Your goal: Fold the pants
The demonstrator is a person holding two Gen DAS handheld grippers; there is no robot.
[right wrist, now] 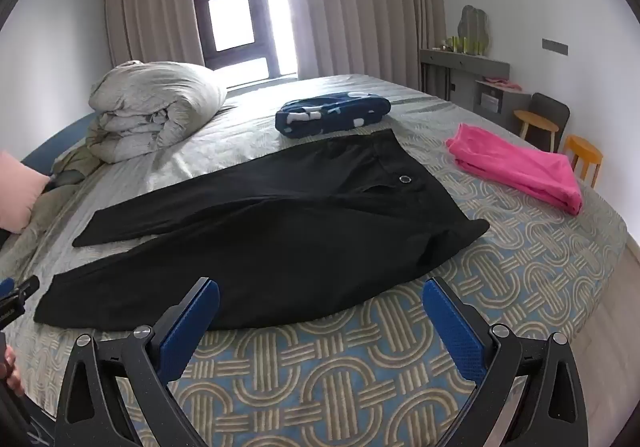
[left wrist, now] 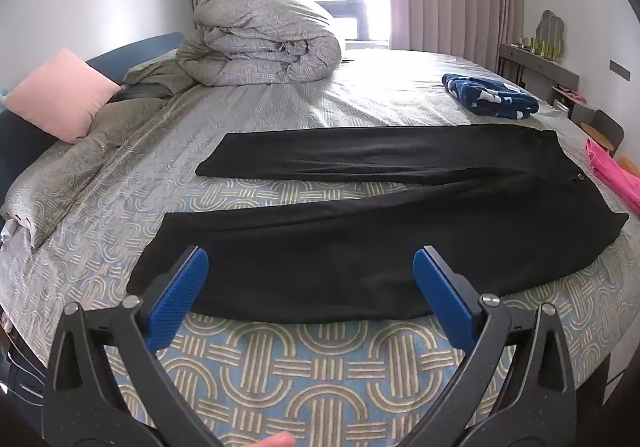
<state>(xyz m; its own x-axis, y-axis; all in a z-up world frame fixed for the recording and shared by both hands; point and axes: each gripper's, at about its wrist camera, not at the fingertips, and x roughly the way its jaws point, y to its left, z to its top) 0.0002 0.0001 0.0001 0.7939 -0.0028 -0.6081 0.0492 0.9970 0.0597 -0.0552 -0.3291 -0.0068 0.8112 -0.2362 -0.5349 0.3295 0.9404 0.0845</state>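
Beyond spread fingers (left wrist: 308,271), black pants (left wrist: 360,259), untouched

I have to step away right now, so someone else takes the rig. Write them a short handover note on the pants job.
Left tongs: open, empty, hovering at the near leg of the black pants.
Right tongs: open, empty, at the pants' near edge.
Pants lie spread flat on the bed, legs apart, waistband with its button toward the pink cloth. A folded blue garment lies beyond them.
Done: pants laid out.
Left: every fold; nothing is gripped yet.
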